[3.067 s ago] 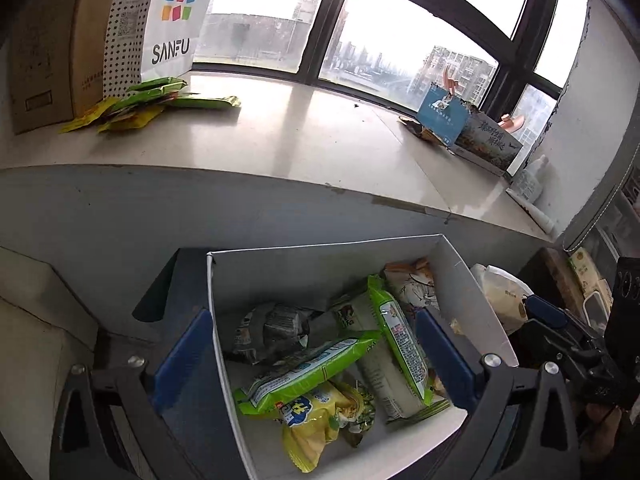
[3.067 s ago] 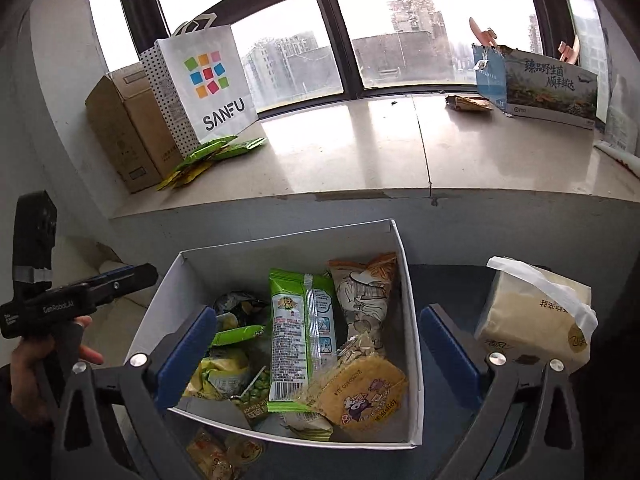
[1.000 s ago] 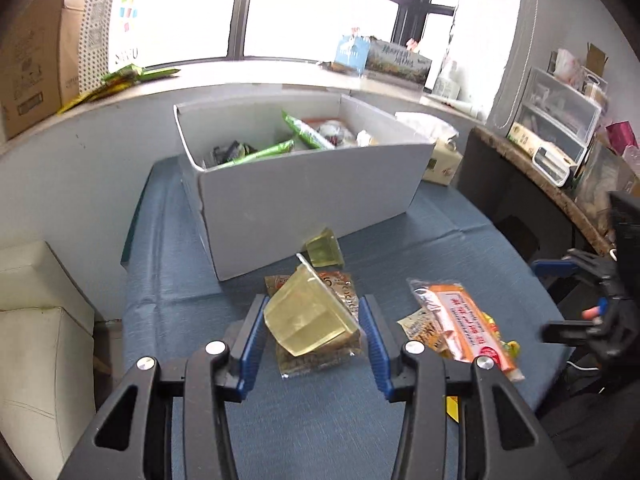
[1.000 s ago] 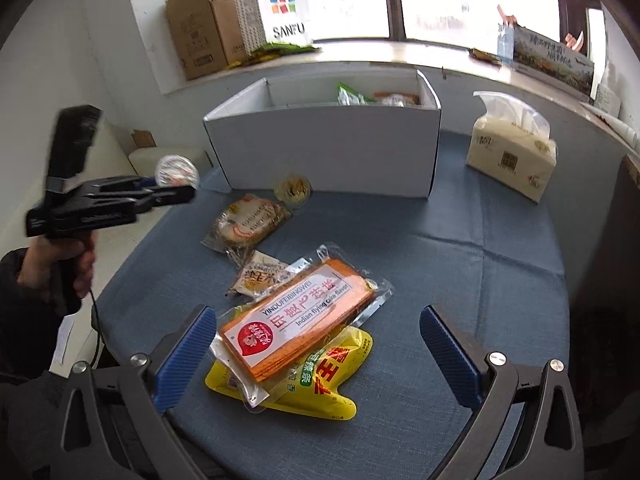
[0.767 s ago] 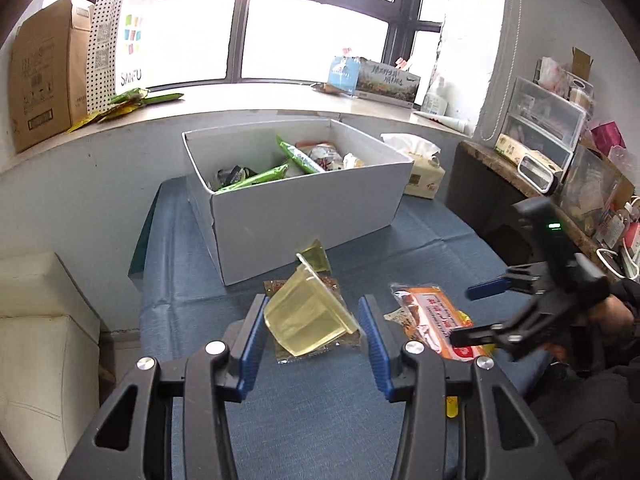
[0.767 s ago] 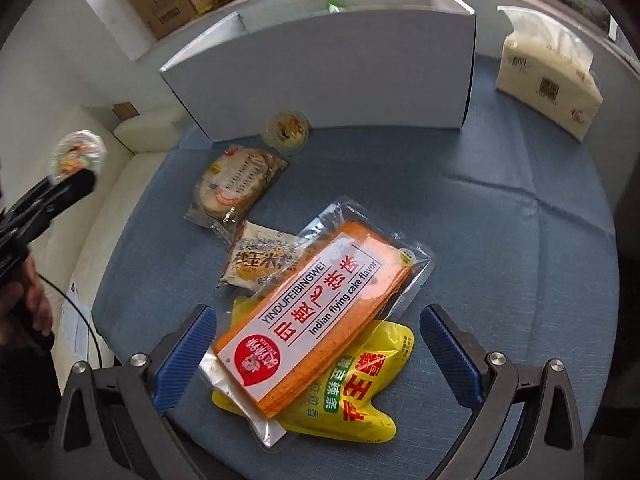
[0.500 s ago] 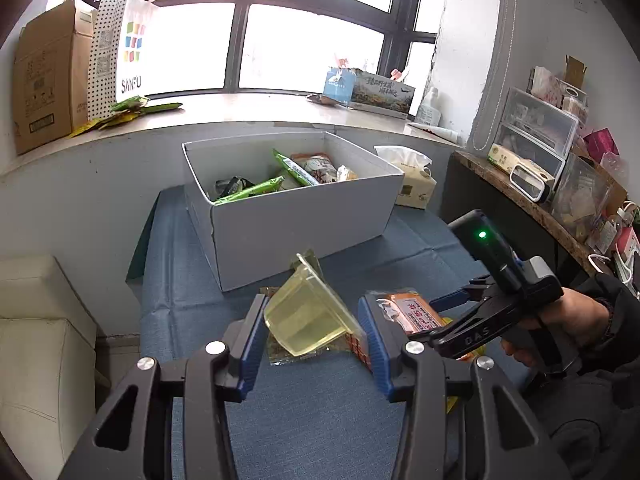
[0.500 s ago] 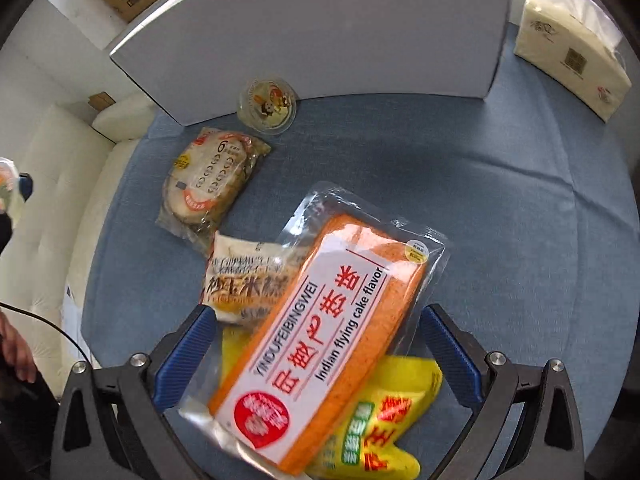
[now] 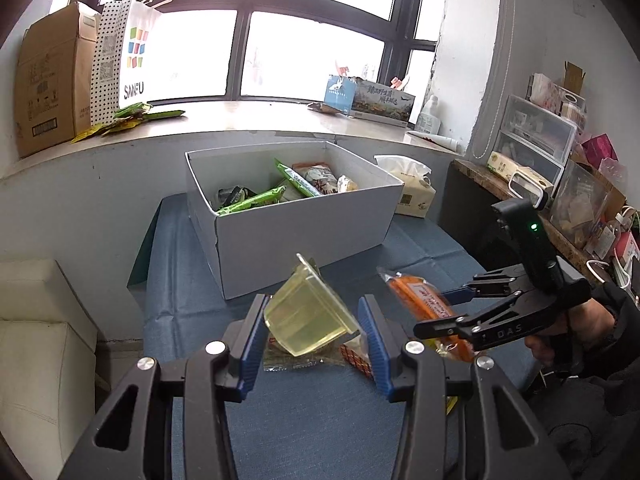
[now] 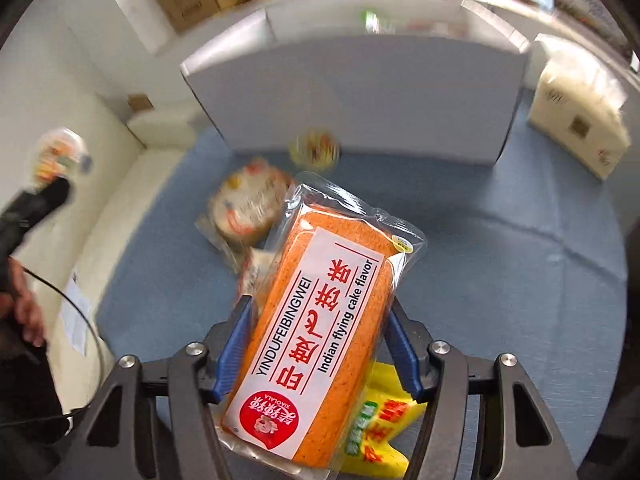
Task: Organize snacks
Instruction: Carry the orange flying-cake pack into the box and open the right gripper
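Note:
My left gripper [image 9: 312,328] is shut on a clear yellow jelly cup [image 9: 306,316] and holds it above the blue table, in front of the white snack box [image 9: 296,236]. My right gripper [image 10: 320,344] is shut on an orange Indian flying cake packet [image 10: 320,320], lifted off the table; it also shows in the left wrist view [image 9: 428,304]. The box [image 10: 360,92] stands ahead of it. A round wrapped snack [image 10: 248,204], a second jelly cup [image 10: 314,150] and a yellow packet [image 10: 380,428] lie on the blue table [image 10: 500,280].
A tissue pack [image 10: 576,108] stands right of the box, also seen in the left wrist view [image 9: 412,190]. The box holds several green and other packets [image 9: 256,198]. A windowsill with a cardboard carton [image 9: 48,88] and a SANFU bag [image 9: 128,64] runs behind. White cushions [image 9: 36,332] lie left.
My right gripper has closed on the orange cake packet and lifted it off the table. My left gripper still holds the jelly cup, raised a little.

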A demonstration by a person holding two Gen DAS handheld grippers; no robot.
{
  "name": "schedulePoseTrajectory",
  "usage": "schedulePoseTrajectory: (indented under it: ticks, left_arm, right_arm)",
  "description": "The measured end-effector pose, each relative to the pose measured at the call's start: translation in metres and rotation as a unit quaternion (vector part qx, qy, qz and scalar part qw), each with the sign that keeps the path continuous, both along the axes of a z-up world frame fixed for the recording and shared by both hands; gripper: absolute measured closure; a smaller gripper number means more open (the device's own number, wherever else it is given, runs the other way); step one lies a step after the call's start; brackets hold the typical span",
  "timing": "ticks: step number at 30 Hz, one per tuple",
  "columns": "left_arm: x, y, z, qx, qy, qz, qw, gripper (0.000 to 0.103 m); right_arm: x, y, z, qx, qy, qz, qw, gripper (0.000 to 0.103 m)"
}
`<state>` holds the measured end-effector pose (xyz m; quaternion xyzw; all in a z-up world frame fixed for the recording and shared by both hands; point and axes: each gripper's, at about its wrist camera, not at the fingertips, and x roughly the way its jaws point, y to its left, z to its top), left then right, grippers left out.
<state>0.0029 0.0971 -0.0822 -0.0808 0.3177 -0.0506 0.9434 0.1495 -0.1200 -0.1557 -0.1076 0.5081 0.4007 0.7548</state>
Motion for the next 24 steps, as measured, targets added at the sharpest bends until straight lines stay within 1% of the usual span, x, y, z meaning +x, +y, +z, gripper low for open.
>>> schedulePoseTrajectory:
  ticks: [4,7,11,14,18,22,24]
  left_arm:
    - [0.012,0.000,0.013,-0.006,-0.016,-0.003,0.9999,0.053]
    - [0.032,0.005,0.028,-0.014,-0.032,-0.004,0.9994,0.053]
    - [0.074,0.016,0.047,-0.020,-0.045,-0.003,0.9988,0.053]
    - [0.113,0.027,0.059,-0.020,-0.048,0.004,0.9987,0.053]
    - [0.167,0.044,0.062,-0.015,-0.029,0.019,0.9993,0.053]
    - [0.215,0.061,0.052,-0.004,0.001,0.038,0.9993,0.053]
    - [0.232,0.067,0.045,0.023,0.015,0.057,0.9980,0.053]
  right_arm:
    - [0.007,-0.020,0.038,0.046,-0.041,-0.013,0.998,0.036]
    - [0.021,-0.026,0.067,0.074,-0.071,-0.026,0.994,0.036]
    - [0.050,-0.022,0.102,0.098,-0.108,-0.038,0.989,0.036]
    - [0.080,0.000,0.120,0.111,-0.123,-0.041,0.985,0.036]
    - [0.133,0.037,0.133,0.091,-0.136,-0.044,0.985,0.036]
    - [0.176,0.071,0.137,0.069,-0.141,-0.042,0.987,0.036]
    - [0.189,0.083,0.131,0.053,-0.139,-0.042,0.988,0.035]
